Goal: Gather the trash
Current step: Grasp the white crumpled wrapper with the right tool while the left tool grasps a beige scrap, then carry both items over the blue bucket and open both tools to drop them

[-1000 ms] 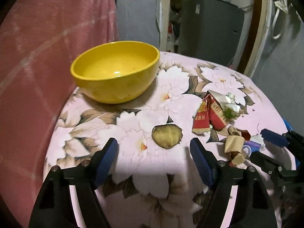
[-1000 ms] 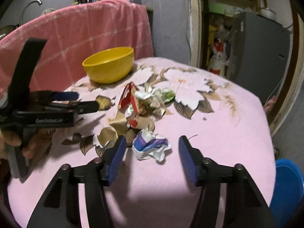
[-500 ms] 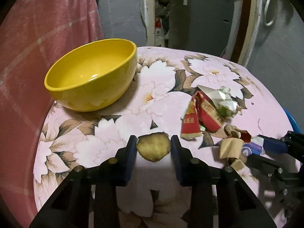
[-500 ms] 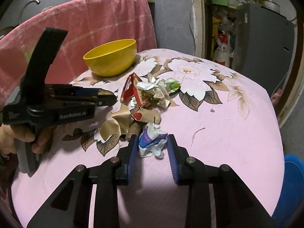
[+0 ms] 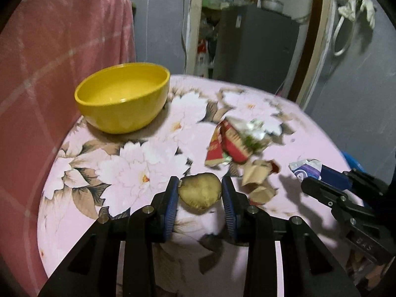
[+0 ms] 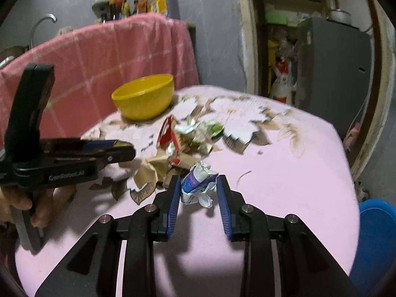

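Note:
My left gripper [image 5: 200, 185] is shut on a brownish-yellow peel scrap [image 5: 200, 193] and holds it above the floral tablecloth. My right gripper [image 6: 197, 185] is shut on a crumpled white and purple wrapper [image 6: 198, 185], lifted off the cloth; that wrapper also shows in the left wrist view [image 5: 305, 169]. A pile of trash lies on the table: a red carton piece [image 5: 227, 143], green and white wrappers [image 6: 198, 133] and brown paper scraps [image 5: 258, 180]. A yellow bowl [image 5: 123, 96] stands at the far left, seemingly empty.
A pink checked cloth [image 5: 54, 57] hangs behind the table on the left. A blue bin [image 6: 373, 237] sits below the table's right edge. A grey cabinet [image 5: 255, 44] and a doorway lie beyond the table.
Both grippers closed from wide open onto their pieces, the left on the peel, the right on the wrapper, then lifted them off the table.

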The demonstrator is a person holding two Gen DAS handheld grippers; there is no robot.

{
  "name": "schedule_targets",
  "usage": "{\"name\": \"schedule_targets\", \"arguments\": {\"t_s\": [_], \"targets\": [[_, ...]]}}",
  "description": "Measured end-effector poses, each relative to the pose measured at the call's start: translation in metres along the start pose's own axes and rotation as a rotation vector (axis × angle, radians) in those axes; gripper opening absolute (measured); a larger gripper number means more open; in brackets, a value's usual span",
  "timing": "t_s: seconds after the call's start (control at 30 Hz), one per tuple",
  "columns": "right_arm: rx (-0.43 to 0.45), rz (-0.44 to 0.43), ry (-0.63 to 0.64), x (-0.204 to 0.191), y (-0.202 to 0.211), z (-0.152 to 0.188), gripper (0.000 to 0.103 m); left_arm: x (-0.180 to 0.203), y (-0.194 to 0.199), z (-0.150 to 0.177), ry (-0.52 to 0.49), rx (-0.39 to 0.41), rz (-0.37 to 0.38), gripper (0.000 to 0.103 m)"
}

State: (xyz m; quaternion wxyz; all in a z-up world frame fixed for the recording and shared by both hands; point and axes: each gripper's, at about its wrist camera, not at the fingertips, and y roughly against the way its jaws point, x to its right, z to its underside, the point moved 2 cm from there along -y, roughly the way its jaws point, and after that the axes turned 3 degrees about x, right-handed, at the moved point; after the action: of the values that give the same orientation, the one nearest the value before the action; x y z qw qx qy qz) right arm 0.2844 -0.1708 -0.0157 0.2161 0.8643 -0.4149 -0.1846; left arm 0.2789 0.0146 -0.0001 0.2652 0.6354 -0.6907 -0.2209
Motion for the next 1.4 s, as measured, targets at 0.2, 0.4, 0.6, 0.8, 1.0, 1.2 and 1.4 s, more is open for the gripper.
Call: {"name": "schedule_targets", "arguments": {"t_s": [0.2,0.4,0.6,0.8,1.0,1.2,1.4], "targets": [[0.152,0.031,-0.050,0.014,0.035,-0.002,0.027,0.021,0.032,-0.014,0.038,0.156,0.038,0.030],[0.343,0.102,-0.019,0.017,0.078,-0.010,0.027,0.045,0.059,-0.031,0.057,0.313,0.099,0.030],[0.531,0.164,-0.050,0.032,0.123,-0.014,0.027,0.081,0.076,-0.043,0.002,0.399,0.156,0.030],[0.663,0.303,-0.051,0.049,0.163,-0.007,0.027,0.124,0.076,-0.057,-0.041,0.434,0.244,0.030],[0.711,0.431,-0.080,0.072,0.187,0.002,0.027,0.171,0.068,-0.061,-0.082,0.434,0.329,0.030],[0.676,0.526,-0.196,0.111,0.201,0.013,0.028,0.216,0.049,-0.060,-0.124,0.385,0.396,0.030],[0.584,0.544,-0.395,0.158,0.200,0.028,0.028,0.248,0.020,-0.059,-0.148,0.285,0.454,0.030]]}}
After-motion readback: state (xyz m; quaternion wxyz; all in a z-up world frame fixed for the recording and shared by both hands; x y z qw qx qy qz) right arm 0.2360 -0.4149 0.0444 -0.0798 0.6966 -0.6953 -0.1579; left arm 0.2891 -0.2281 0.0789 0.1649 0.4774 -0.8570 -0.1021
